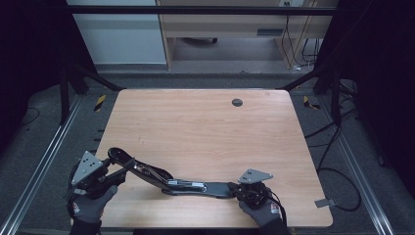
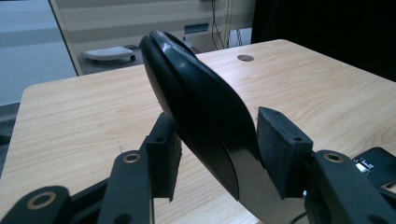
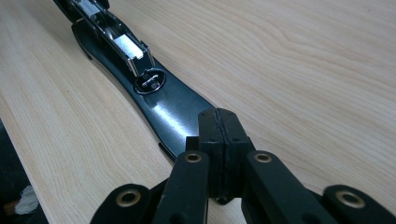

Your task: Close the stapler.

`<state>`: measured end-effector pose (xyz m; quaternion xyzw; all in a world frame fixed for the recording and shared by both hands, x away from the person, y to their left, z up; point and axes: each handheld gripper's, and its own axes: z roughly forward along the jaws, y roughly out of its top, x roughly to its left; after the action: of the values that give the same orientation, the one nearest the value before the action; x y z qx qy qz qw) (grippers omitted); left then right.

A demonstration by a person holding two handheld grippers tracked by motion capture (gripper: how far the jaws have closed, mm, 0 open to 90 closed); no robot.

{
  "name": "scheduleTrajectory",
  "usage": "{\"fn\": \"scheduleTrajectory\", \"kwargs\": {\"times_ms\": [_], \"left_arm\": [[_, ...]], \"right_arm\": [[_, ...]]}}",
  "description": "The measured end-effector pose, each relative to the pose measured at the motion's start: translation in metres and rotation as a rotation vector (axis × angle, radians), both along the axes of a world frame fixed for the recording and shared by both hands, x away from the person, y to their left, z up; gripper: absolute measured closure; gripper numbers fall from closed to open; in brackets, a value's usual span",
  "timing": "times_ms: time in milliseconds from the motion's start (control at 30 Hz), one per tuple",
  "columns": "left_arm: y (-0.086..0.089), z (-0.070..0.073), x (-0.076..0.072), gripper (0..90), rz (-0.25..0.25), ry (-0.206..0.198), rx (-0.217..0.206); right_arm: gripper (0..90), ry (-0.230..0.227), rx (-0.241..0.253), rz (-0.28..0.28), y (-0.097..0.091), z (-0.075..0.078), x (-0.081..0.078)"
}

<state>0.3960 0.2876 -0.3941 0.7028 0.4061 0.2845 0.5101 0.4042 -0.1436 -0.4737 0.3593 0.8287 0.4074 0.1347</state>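
A black stapler (image 1: 188,186) lies swung wide open near the front edge of the wooden table (image 1: 205,127). Its base (image 3: 173,109) lies flat, with the round anvil (image 3: 150,80) and the metal magazine (image 3: 126,46) showing beyond it. The top arm (image 2: 201,107) rises at a slant toward the left. My left gripper (image 1: 117,169) has its pads (image 2: 280,147) against both sides of that arm. My right gripper (image 3: 218,128) is shut with nothing between its pads, its tips at the near end of the base. Gloved hands hold both grippers.
A round cable hole (image 1: 237,102) sits at the table's far right. Metal rails run along both sides of the table, with cables (image 1: 337,171) on the floor at the right. A wooden shelf unit (image 1: 225,29) stands behind the table.
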Motion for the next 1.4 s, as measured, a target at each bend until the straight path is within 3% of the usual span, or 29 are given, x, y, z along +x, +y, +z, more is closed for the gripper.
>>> {"fn": "scheduleTrajectory", "kwargs": {"times_ms": [633, 1400], "left_arm": [[0.001, 0.001, -0.002, 52.4, 0.003, 0.013, -0.02], [-0.005, 0.005, -0.005, 54.0, -0.002, 0.004, -0.028]], "right_arm": [[90.0, 0.054, -0.049, 0.013, 0.001, -0.014, 0.003], [90.0, 0.063, -0.021, 0.001, 0.002, -0.016, 0.004]]}}
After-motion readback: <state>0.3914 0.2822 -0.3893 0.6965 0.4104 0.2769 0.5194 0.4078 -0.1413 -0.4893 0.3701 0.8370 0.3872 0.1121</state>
